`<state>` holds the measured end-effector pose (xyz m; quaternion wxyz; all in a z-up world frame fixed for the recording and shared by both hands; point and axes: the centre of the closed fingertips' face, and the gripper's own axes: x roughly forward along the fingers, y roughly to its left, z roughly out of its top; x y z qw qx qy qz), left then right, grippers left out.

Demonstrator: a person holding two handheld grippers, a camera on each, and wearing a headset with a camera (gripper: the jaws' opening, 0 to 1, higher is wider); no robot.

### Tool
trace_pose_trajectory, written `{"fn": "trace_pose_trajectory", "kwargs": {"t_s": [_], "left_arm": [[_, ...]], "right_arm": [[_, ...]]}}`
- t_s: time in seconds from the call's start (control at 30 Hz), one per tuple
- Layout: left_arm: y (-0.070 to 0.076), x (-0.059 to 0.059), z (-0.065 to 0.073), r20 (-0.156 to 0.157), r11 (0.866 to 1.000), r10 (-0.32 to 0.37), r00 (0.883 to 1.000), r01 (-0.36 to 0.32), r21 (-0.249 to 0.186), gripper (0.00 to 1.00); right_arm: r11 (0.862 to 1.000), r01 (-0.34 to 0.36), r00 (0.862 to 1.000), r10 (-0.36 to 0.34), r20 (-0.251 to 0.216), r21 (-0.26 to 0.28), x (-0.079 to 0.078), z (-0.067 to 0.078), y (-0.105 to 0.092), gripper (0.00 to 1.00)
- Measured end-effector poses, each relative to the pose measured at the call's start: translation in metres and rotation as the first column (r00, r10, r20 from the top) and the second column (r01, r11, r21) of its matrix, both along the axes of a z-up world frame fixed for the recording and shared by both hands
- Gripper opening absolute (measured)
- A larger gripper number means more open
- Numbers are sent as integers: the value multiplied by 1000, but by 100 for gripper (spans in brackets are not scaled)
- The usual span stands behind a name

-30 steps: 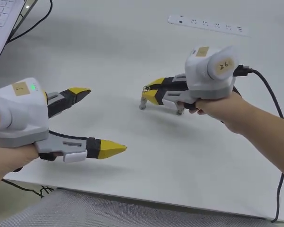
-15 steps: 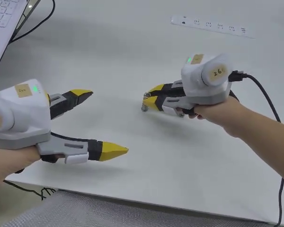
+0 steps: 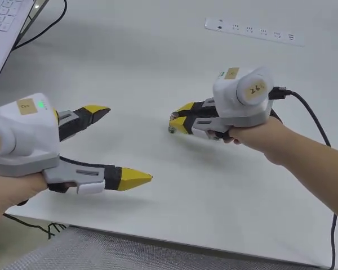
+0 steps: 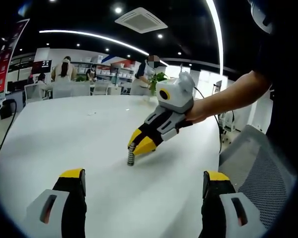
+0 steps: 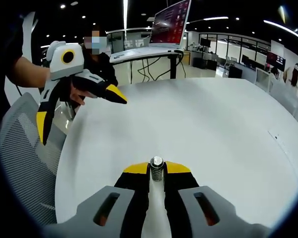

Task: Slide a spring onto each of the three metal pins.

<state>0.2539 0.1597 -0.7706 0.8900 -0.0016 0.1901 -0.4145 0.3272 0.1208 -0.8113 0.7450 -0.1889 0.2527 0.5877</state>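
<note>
A: Right gripper (image 3: 179,117) status?
B: Its fingers are sitting narrow, pinching a spring (image 3: 172,125) at its upper end. The spring is standing upright with its lower end touching the white table (image 3: 158,62).
A: Is the right gripper view agreeing?
B: Yes. The spring (image 5: 157,171) is showing between the two yellow fingertips, with a round metal end capping it. I can't tell whether a pin is sitting inside the coils.
A: Left gripper?
B: The left gripper (image 3: 127,143) is hovering well apart from the spring, on the person's side of it. Its fingers are spreading wide and gripping nothing. Its own view is looking straight at the spring (image 4: 131,154), with the right gripper (image 4: 139,144) angling onto it from above.
A: Anything else on the table?
B: A power strip (image 3: 250,31) is lying well beyond the spring. A laptop (image 3: 3,22) is sitting far off to the spring's left in the head view.
</note>
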Motion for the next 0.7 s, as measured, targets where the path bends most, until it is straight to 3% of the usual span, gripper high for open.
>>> {"fn": "trace_pose_trajectory", "kwargs": {"t_s": [0.43,0.7], "left_arm": [[-8,10,11,31,1000,-11,999,11,-19,96],[-10,11,10,31,1000,-22,999,22,-13,96]], "right_arm": [[1000,-7,1000,7,13,-7,2,-2,0,8],[1000,-2,1000,2,9,-4,1,-1,0,8]]}}
